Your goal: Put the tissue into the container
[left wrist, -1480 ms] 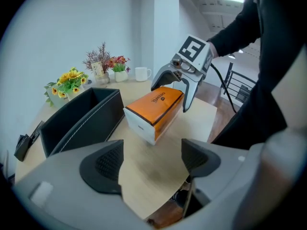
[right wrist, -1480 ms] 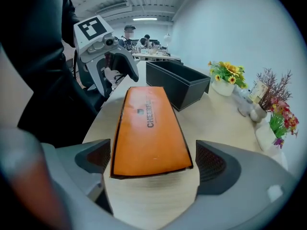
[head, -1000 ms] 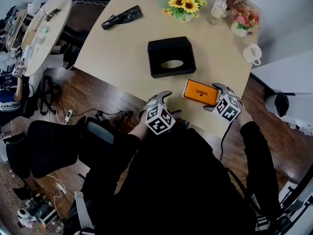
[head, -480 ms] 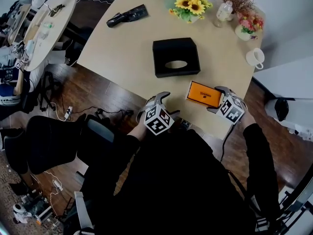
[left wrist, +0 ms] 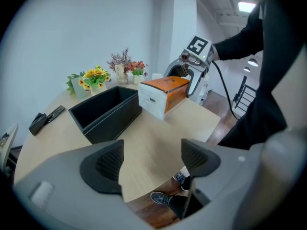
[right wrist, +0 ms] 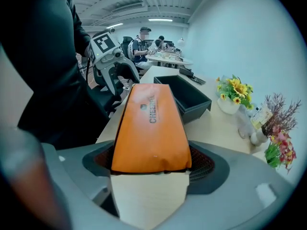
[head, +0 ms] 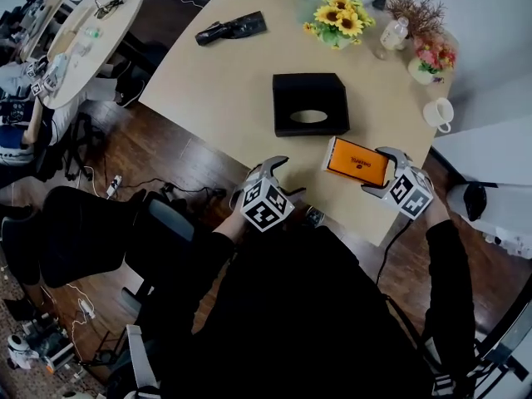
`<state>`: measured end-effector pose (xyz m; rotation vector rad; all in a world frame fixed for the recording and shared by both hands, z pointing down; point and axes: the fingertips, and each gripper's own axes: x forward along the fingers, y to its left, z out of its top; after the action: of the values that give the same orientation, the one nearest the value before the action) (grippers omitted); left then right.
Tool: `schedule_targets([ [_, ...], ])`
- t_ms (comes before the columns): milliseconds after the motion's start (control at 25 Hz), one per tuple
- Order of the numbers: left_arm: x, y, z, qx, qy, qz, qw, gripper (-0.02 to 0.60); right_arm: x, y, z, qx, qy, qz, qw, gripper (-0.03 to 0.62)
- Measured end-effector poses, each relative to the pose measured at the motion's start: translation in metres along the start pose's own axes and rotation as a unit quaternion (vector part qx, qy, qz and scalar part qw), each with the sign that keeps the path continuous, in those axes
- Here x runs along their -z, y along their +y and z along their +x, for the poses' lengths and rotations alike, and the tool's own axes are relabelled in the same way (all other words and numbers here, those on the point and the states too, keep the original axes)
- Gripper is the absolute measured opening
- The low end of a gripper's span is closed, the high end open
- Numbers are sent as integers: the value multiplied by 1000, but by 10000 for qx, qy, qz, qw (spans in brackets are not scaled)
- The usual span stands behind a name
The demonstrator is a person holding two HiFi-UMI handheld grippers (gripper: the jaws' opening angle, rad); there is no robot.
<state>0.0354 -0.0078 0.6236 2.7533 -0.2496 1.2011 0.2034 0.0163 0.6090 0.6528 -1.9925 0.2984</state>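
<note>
Right gripper (head: 376,171) just closed on now-lifted tissue pack (head: 356,158)

The right hand-held gripper (head: 378,171) holds an orange tissue pack (head: 356,160) near the container (head: 303,90).

The wooden table (head: 224,73) is running off the head view's top edge, while the tissue pack (right wrist: 151,123) is covering most of both pads (right wrist: 204,164) of the right gripper (right wrist: 151,163).
</note>
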Motion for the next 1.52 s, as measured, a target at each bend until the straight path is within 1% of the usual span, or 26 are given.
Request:
schedule_targets([
  [560,-8,19,-32,-321,-398,-249,9984,362,-68,-31,-17,-8,-164,-737,9971,426],
  [800,-14,31,-50,-517,-623,-360,9961,362,-95,-43,-18,-72,-204,-977,9950,426],
  [1040,-21,47,-60,-713,-791,-485,9931,362,-121,-65,-9,-145,-241,-1213,9922,426],
  [1240,-24,56,-66,-767,-819,-527,9923,362,-137,-82,3,-250,-153,-1391,9898,426],
  [1520,-20,63,-61,-752,-759,-651,9921,362,-144,-96,25,-390,-112,-1424,9890,426],
])
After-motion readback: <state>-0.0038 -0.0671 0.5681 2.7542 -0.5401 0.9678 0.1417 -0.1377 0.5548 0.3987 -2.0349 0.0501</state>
